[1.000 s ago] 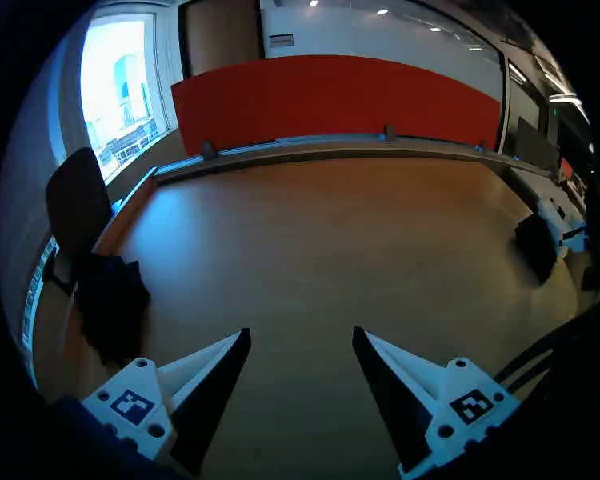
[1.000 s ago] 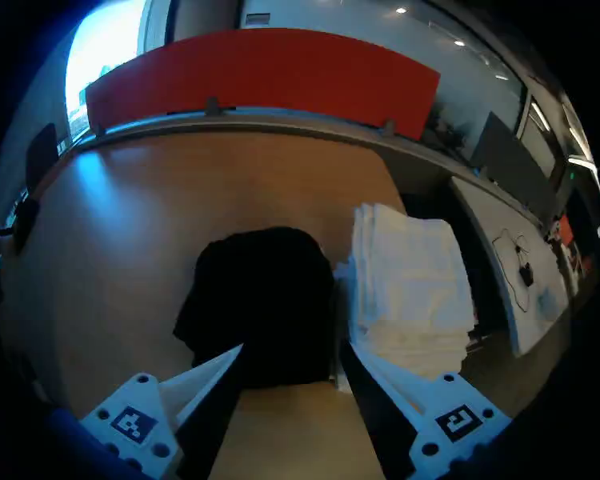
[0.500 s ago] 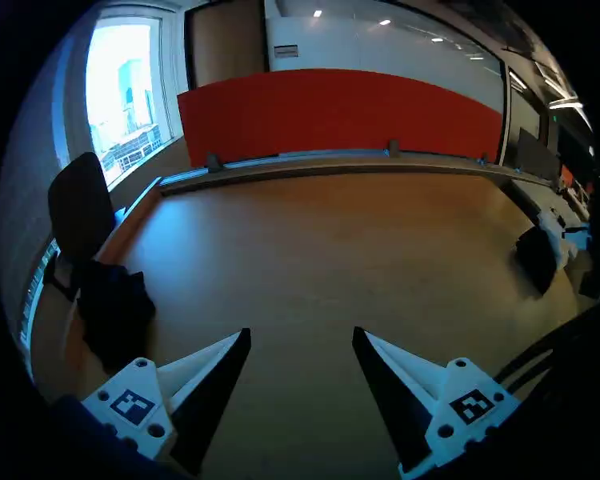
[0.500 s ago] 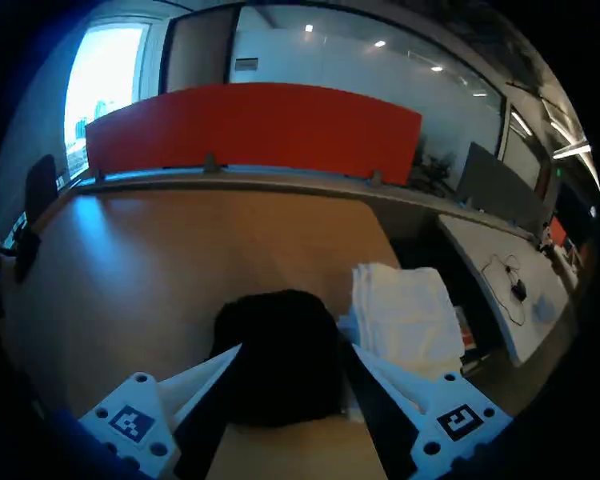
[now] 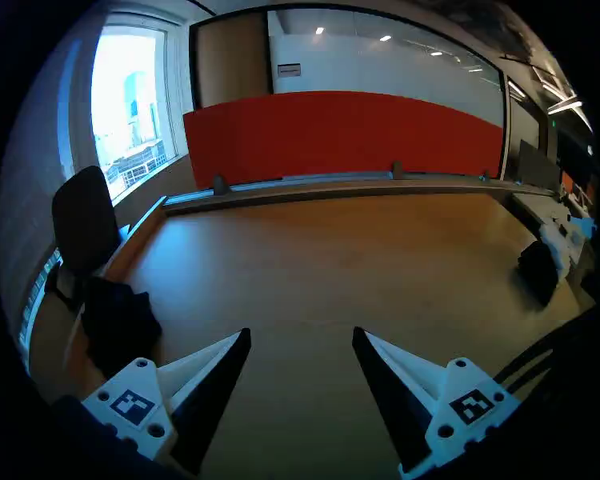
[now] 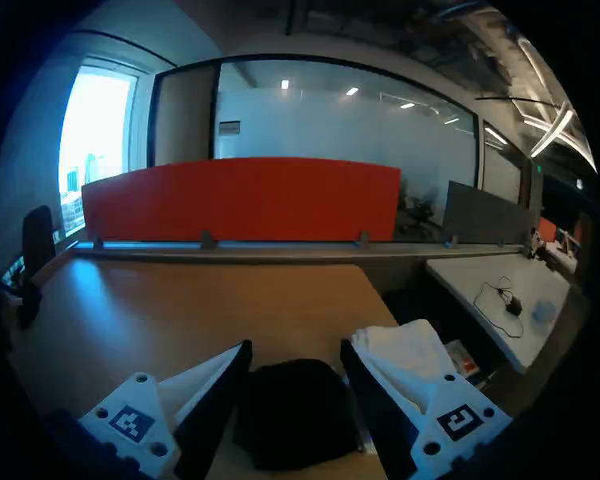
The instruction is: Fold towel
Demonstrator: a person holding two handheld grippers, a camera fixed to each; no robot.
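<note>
Right gripper (image 6: 294,384) tilted up, away from towel stack (image 6: 396,352); fingers wide apart, empty. Left gripper (image 5: 300,368) likewise spread, empty, over desk (image 5: 340,256), probably the folding space.

Left gripper view, seat: on the left gripper (image 5: 300,331), looking out between its spread jaws.
Left gripper view, aim: from well above the wooden surface (image 5: 340,248), tilted down toward the red partition (image 5: 340,132), with the window (image 5: 132,120) at left.
Right gripper view, seat: on the right gripper (image 6: 295,344), low over the wooden surface (image 6: 196,312).
Right gripper view, aim: nearly level at the red partition (image 6: 236,200), with the black bundle (image 6: 296,408) and white towel stack (image 6: 396,352) close by the jaws.
Shared: wooden surface, red partition, window (image 6: 92,160). The black bundle (image 5: 538,272) is small and far right in the left gripper view.
</note>
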